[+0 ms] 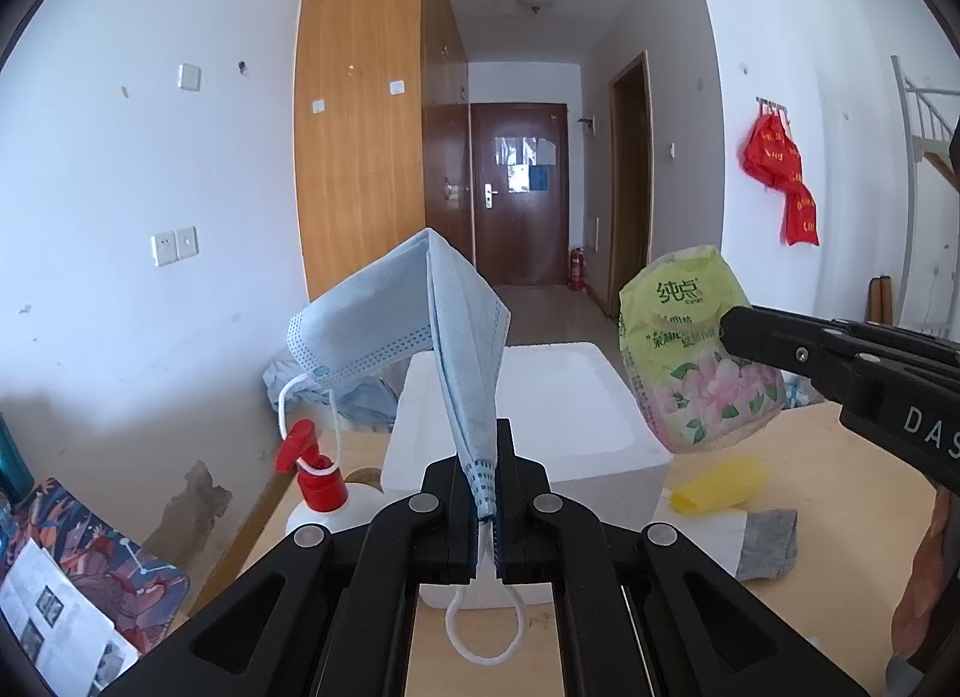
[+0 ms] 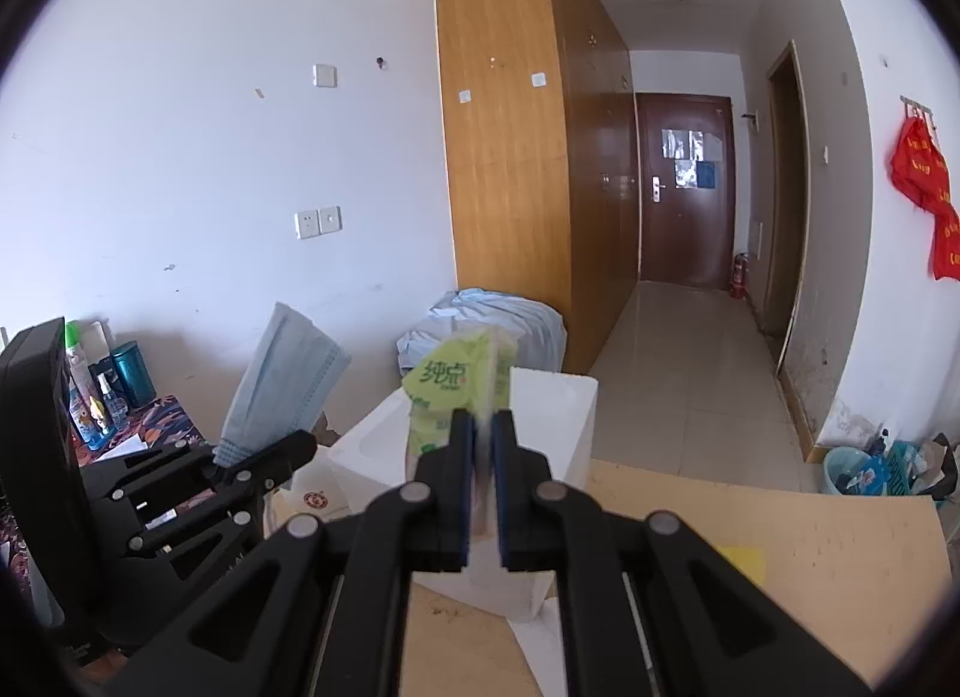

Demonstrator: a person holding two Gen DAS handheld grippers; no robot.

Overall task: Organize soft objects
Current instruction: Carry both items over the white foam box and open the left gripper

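Observation:
My left gripper [image 1: 485, 445] is shut on a light blue face mask [image 1: 420, 325], which stands folded above the jaws with its white ear loop [image 1: 483, 631] hanging below. From the right wrist view, that mask [image 2: 282, 379] and the left gripper [image 2: 303, 443] appear at the left. My right gripper [image 2: 483, 427] is shut on a green tissue pack [image 2: 459, 385] with a pink flower print. In the left wrist view the tissue pack [image 1: 696, 349] hangs pinched by the right gripper [image 1: 729, 331]. Both are held above a white foam box [image 1: 540, 397].
On the wooden table [image 1: 810, 517] lie a yellow soft item [image 1: 720, 484] and a grey cloth [image 1: 771, 541] on white paper. A red-capped spray bottle [image 1: 315, 475] stands left of the box. A bundle of blue fabric [image 2: 486, 325] lies behind it. A hallway and door lie beyond.

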